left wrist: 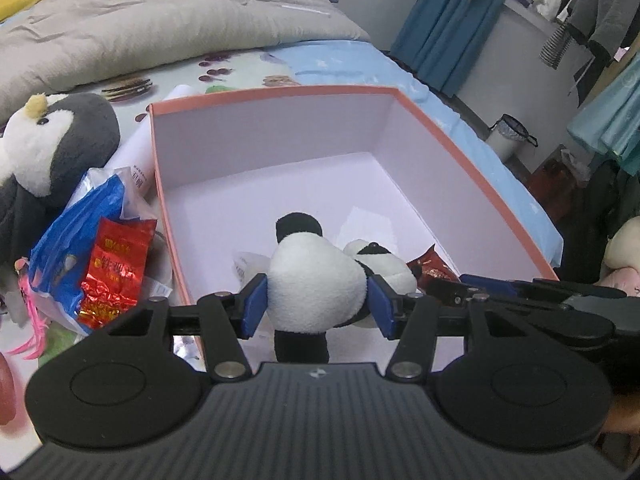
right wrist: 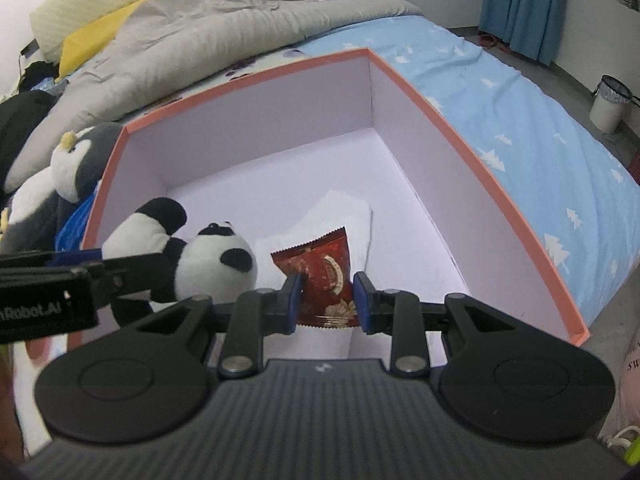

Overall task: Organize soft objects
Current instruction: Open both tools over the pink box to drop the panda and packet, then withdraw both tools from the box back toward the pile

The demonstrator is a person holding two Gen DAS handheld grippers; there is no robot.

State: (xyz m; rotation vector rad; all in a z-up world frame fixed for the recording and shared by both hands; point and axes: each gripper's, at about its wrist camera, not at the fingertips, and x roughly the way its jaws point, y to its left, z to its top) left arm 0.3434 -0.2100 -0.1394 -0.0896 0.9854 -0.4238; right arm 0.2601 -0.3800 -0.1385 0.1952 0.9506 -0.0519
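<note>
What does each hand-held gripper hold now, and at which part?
The left hand-held gripper holds the panda plush by its white body. The right hand-held gripper holds the red snack packet by its lower side edges.

A black-and-white plush panda (left wrist: 316, 280), a dark red foil snack packet (right wrist: 326, 276) with gold print, a salmon-rimmed cardboard box (right wrist: 452, 120) — pale lilac inside — on a sky-blue bedsheet (right wrist: 540, 128) with white trees

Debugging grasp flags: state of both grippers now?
Left gripper: closed on the panda plush.
Right gripper: closed on the red snack packet.
</note>
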